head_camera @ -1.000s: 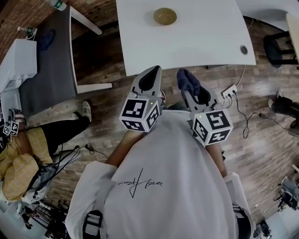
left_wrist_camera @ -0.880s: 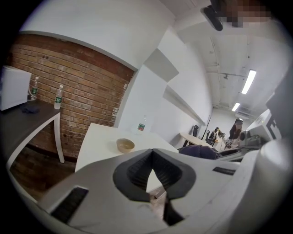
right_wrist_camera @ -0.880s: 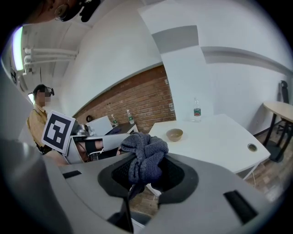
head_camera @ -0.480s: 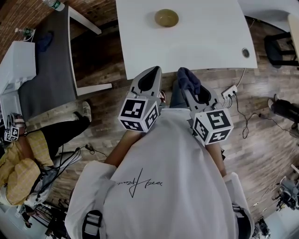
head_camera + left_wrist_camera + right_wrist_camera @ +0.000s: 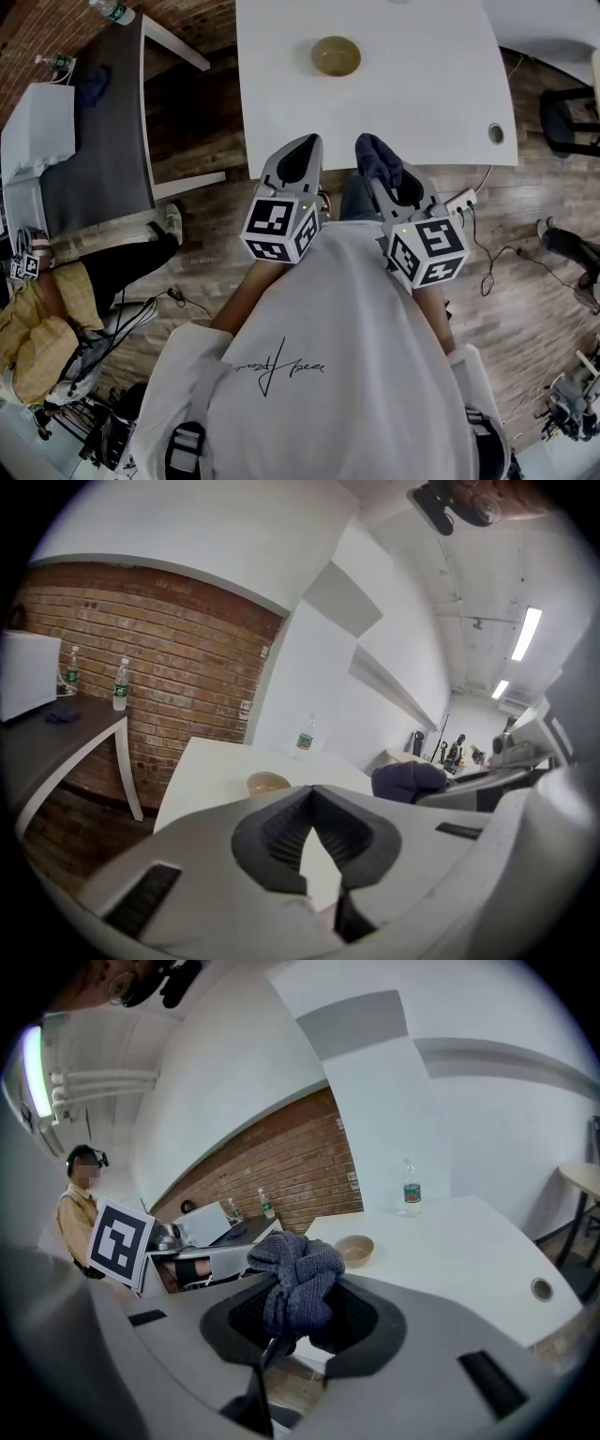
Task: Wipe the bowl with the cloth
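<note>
While the right gripper (image 5: 298,1309) clamps the bunched cloth (image 5: 296,1274) ready for wiping, the left gripper (image 5: 311,791), closed and empty, hangs beside it at the counter's (image 5: 422,84) near edge, well short of the bowl (image 5: 336,56).

Right gripper (image 5: 305,1314) clamps a dark cloth (image 5: 295,1274), bowl (image 5: 355,1250) on table (image 5: 469,1241) beyond.

Head view looks steeply down; gripper views share the bowl (image 5: 336,56).
</note>
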### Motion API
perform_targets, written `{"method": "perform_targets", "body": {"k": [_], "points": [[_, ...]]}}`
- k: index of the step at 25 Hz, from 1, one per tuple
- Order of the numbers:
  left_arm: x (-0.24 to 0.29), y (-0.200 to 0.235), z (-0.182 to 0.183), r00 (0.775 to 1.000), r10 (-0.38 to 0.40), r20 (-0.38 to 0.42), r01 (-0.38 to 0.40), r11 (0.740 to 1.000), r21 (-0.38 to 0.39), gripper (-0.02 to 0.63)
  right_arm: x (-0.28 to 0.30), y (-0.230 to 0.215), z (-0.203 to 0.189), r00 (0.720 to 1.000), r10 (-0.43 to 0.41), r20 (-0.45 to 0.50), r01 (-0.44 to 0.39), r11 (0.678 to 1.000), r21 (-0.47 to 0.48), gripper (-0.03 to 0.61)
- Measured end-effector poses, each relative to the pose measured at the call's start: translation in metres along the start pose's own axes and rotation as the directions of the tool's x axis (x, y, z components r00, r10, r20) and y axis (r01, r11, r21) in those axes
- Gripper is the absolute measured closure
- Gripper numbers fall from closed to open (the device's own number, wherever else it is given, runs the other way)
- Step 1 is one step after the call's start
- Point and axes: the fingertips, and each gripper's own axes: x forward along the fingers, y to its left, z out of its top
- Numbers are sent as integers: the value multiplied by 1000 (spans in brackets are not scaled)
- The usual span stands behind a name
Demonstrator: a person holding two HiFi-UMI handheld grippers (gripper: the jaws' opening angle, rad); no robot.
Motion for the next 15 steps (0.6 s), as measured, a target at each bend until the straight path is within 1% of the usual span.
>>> {"method": "perform_targets", "body": {"k": [8, 15], "points": [[52, 4, 8, 997, 63, -35, -63, 998, -23, 626, 25, -46, 25, 999, 44, -25, -44, 999, 7, 476], [104, 1, 17, 992, 109, -66, -111, 993, -26, 627, 47, -88, 41, 992, 110, -60, -109, 994, 13, 476]]}}
